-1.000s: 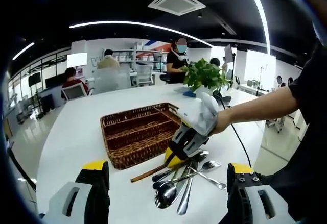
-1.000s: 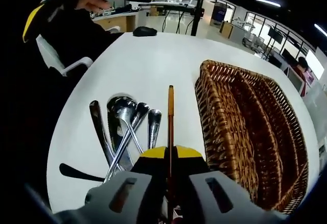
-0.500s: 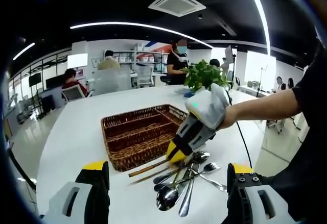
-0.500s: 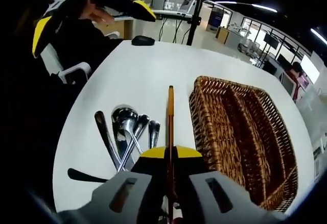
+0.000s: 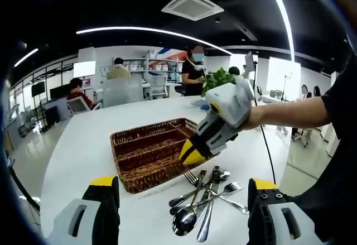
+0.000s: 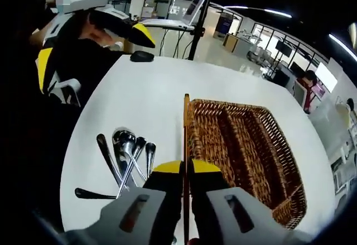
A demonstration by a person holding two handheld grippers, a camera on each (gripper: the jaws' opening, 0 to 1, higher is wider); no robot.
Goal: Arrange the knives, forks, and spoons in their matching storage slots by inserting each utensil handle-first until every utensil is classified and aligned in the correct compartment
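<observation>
While a thin brown-handled utensil is running straight out from between its yellow-tipped jaws, the right claw is pinching that handle with the jaws pressed together, the free end reaching over the near rim of the wicker basket. In the left gripper view the same right claw is hanging in the air above the near corner of the basket, clear of the surface; the held utensil is too slim to make out there. The basket is showing long parallel compartments, and nothing can be made out in them. Just beside the basket, the remaining spoons and forks are lying in a loose overlapping pile on the white surface. The left claw is standing spread wide with nothing between its jaws, low over the near edge of the surface.
</observation>
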